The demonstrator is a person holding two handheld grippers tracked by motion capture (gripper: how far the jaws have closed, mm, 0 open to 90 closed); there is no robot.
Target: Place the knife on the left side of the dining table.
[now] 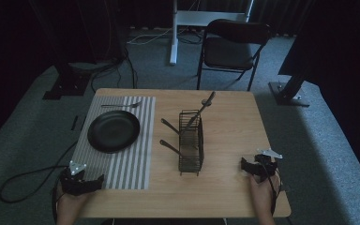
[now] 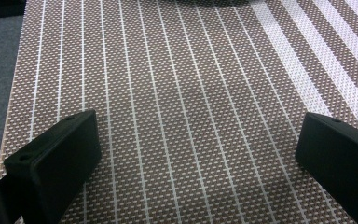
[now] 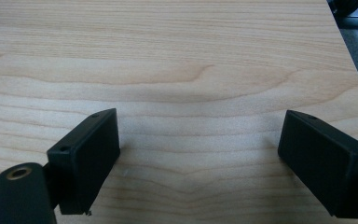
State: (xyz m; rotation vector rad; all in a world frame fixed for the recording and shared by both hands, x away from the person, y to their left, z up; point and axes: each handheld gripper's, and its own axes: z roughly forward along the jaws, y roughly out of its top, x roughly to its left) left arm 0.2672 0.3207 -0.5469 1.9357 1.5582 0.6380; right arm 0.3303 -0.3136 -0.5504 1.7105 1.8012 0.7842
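Both grippers, left (image 2: 200,154) and right (image 3: 200,158), gape wide and empty; the 2 utensils (image 1: 170,136) beside the wire caddy (image 1: 191,140) look stiff, slippery; grip mid-handle.

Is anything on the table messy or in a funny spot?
Mostly tidy. The odd bit is the wire caddy: two utensil handles poke out sideways through its left side, and a third leans out the top. One utensil lies on the striped placemat behind the black plate.
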